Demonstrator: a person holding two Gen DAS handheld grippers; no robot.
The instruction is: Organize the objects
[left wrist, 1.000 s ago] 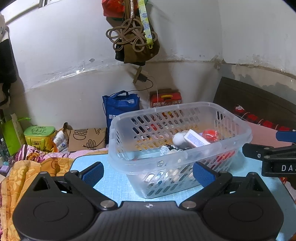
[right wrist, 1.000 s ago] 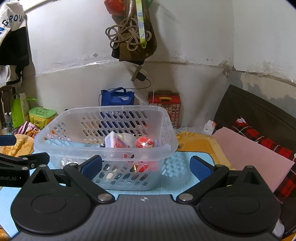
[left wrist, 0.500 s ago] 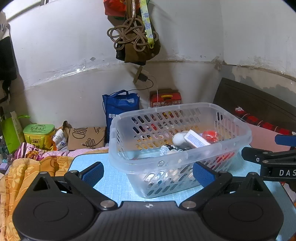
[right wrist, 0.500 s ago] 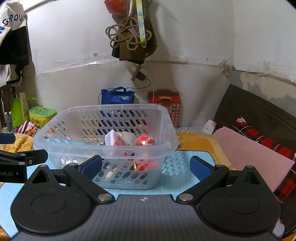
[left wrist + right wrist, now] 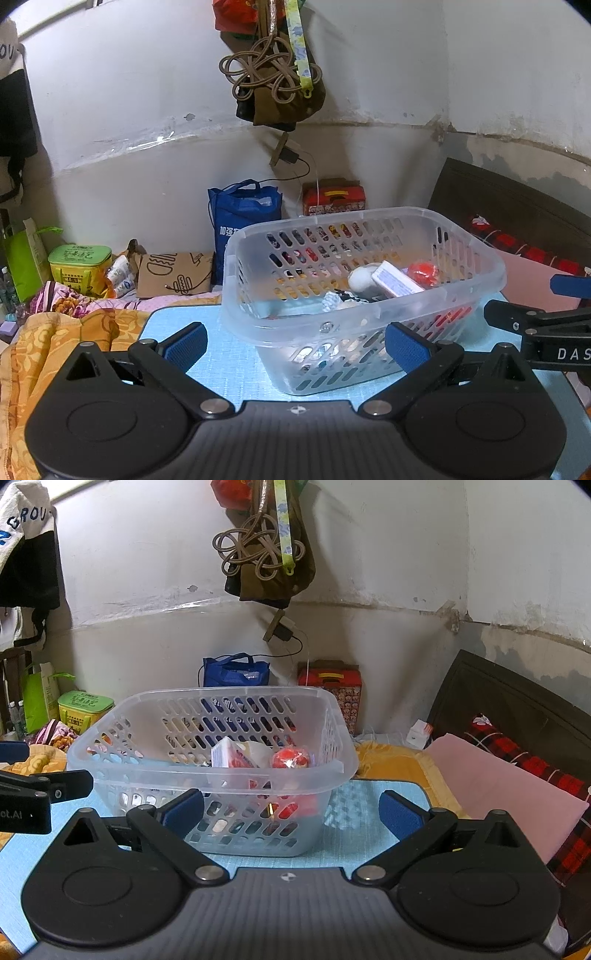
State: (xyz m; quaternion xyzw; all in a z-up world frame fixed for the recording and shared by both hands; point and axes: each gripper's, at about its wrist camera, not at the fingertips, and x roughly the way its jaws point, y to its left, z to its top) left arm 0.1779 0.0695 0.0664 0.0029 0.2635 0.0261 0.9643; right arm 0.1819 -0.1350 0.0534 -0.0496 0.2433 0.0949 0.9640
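Note:
A clear plastic basket (image 5: 332,325) stands on a light blue mat (image 5: 229,369); it also shows in the right wrist view (image 5: 221,771). Inside lie a white box (image 5: 397,282), a red ball (image 5: 423,273), a white round object (image 5: 360,277) and other small items. In the right wrist view the box (image 5: 231,757) and red ball (image 5: 290,758) show too. My left gripper (image 5: 295,343) is open and empty, just in front of the basket. My right gripper (image 5: 290,810) is open and empty, in front of the basket's right half.
A blue bag (image 5: 243,218) and a red box (image 5: 334,197) stand by the wall. A green tin (image 5: 79,262) and a cardboard piece (image 5: 173,273) lie at the left on orange bedding (image 5: 55,339). A pink pillow (image 5: 498,794) lies at the right.
Both grippers have drawn back slightly from the basket and stayed open. The basket and its contents have not moved.

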